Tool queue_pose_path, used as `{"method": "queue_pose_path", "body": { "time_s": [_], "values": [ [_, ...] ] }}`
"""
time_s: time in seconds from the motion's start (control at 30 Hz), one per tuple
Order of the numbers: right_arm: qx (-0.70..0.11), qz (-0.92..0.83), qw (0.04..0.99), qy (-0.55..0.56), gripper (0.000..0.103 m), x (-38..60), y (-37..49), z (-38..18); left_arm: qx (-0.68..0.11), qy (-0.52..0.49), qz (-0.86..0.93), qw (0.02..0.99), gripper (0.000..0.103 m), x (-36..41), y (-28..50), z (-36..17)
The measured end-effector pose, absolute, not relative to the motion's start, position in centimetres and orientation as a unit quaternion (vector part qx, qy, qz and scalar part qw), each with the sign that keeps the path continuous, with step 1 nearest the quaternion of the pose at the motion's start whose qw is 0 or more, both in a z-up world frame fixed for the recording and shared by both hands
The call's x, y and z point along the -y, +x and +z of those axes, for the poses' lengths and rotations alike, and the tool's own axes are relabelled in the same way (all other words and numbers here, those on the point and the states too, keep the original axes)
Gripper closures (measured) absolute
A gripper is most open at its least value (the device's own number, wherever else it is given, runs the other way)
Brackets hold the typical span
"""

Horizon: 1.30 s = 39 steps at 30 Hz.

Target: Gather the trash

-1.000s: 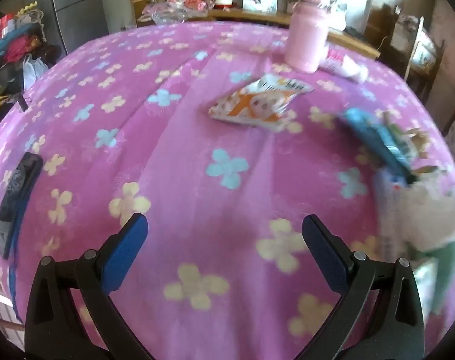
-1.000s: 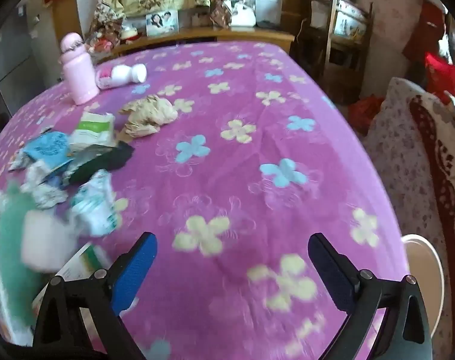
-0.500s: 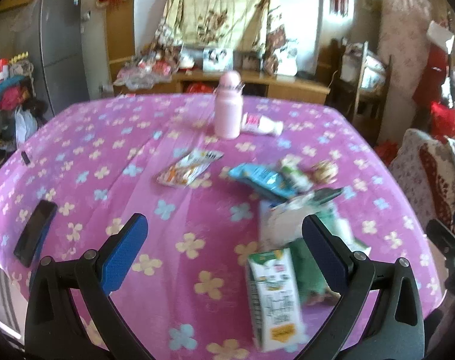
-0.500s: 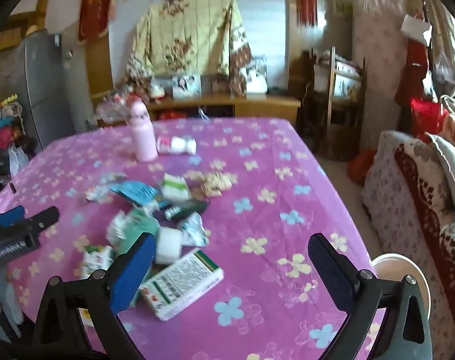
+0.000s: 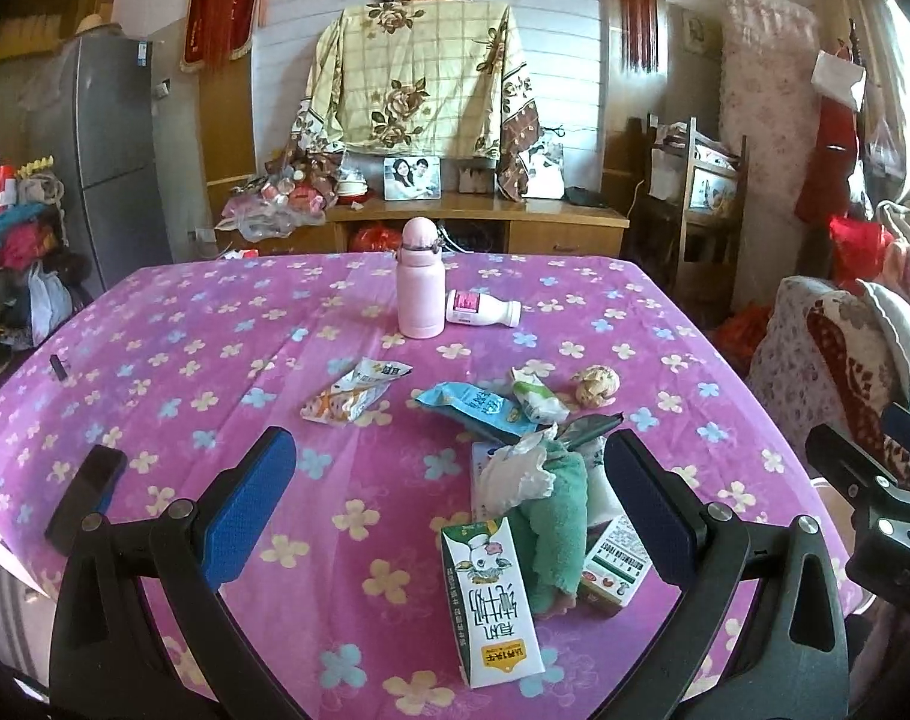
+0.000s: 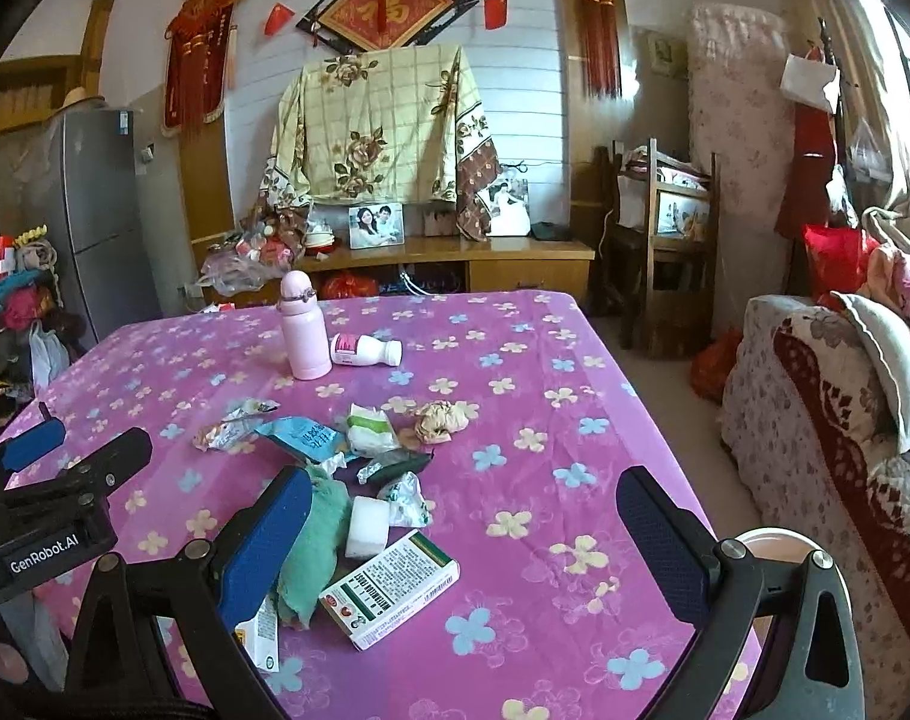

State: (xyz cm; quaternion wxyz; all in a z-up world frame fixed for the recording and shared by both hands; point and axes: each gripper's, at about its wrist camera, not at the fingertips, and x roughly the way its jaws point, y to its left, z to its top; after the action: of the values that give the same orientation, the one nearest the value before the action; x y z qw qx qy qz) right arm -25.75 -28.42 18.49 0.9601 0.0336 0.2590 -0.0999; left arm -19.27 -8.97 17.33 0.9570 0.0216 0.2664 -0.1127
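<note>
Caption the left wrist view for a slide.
Open left tool above a pink flowered tablecloth strewn with wrappers, a milk carton and a pink bottle.

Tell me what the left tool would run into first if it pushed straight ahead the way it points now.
Likely the blue snack wrapper at the trash pile's left edge, with the pink bottle farther along that line. The left tool is open and above the tablecloth; depth is uncertain.

Ahead of me: a table under a purple flowered tablecloth (image 5: pixel 227 360). A pink flask (image 5: pixel 419 287) stands upright at its far side; a black phone (image 5: pixel 86 489) lies flat near my left edge. Beyond the table I see a wooden sideboard (image 5: pixel 485 222) bearing a framed photograph (image 5: pixel 412 178), a grey refrigerator (image 5: pixel 104 138) at left, and a patterned sofa (image 6: pixel 827 420) at right.
</note>
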Motion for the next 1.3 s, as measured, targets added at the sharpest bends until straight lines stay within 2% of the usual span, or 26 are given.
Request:
{"method": "queue_pose_path", "body": {
  "time_s": [1.3],
  "values": [
    [-0.252, -0.110, 0.961, 0.039, 0.002, 29.1, -26.0, 19.6, -0.271, 0.010, -0.118, 0.955, 0.001, 9.5, -19.7, 17.9]
  ]
}}
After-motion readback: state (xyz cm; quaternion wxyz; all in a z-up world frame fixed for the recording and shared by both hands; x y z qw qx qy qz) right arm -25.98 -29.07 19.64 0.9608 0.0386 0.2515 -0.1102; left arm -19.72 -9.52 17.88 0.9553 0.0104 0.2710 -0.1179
